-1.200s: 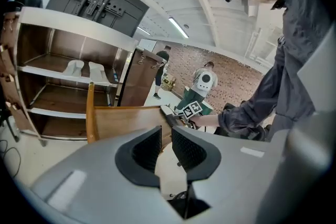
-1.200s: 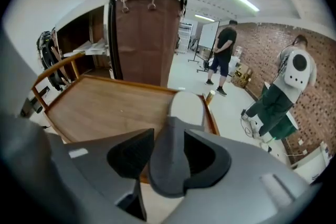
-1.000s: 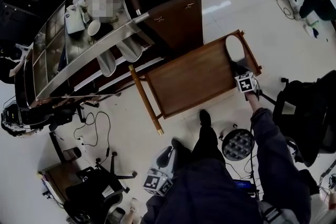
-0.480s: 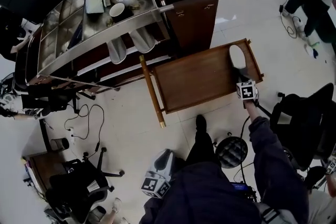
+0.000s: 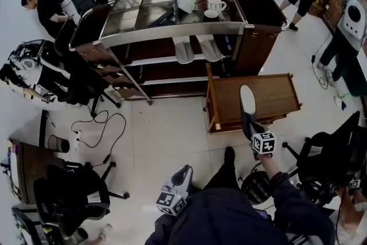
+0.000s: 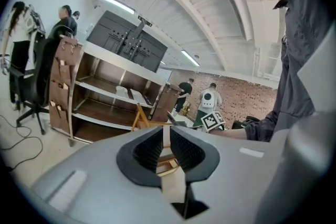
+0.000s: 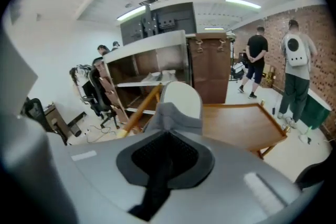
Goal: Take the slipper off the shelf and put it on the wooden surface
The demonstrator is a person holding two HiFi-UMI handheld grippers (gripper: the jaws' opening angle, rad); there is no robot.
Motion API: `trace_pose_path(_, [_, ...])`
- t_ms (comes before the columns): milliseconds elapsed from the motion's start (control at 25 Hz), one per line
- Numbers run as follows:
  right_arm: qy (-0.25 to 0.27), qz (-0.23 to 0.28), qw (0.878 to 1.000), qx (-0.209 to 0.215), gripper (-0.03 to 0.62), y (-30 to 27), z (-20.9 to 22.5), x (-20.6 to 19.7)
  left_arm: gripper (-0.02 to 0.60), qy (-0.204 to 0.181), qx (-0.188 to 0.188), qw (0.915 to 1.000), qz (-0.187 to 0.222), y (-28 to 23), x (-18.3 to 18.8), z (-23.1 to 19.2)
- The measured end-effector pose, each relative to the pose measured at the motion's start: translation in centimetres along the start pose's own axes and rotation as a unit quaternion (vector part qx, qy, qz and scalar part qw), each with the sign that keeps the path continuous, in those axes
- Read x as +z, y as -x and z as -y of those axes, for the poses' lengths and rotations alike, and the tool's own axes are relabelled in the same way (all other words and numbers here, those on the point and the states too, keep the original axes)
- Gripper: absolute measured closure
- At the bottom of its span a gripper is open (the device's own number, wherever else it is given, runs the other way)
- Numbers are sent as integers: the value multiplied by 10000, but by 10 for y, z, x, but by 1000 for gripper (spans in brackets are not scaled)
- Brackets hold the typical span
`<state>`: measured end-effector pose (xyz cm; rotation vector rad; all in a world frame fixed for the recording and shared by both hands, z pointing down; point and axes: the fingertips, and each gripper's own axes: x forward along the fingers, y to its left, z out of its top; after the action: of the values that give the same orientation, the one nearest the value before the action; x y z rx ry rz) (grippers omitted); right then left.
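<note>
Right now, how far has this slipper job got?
Done: one slipper is off the shelf. In hand: the right hand-held gripper has just closed its jaws on it and holds it over the wooden surface, seemingly not yet resting there. Left: set it down and let go. Two more slippers sit on the shelf; the left hand-held gripper holds nothing.
</note>
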<state>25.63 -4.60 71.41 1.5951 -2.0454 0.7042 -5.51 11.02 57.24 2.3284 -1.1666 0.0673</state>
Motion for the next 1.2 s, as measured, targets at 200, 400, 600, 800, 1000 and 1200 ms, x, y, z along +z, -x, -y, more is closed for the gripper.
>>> trace_pose_path(200, [100,111,9961,874,580,6,-158,14,541,180,387,9981,448,77,8,-49])
trace_pose_path(400, [433,67,9888,1426,580,-50,-254,65,546,532,754,9928,765,110,12,-94])
trace_pose_path(600, [772,51,9858,1492,580,-150,-310,151,549,850,1179,9849,942,120,22,-147])
trace_pose_path(800, [986,171,9854,1381,579,-282,-349,249,549,847,1648,9792,823,100,50,-220])
trace_pose_path(1000, [887,-104,9918,910,579,-413,-352,313,552,996,2097,9701,704,77,93,-273])
trace_pose_path(1200, [743,-287,9945,674,571,-503,-351,349,552,1020,2169,9689,614,60,121,-299])
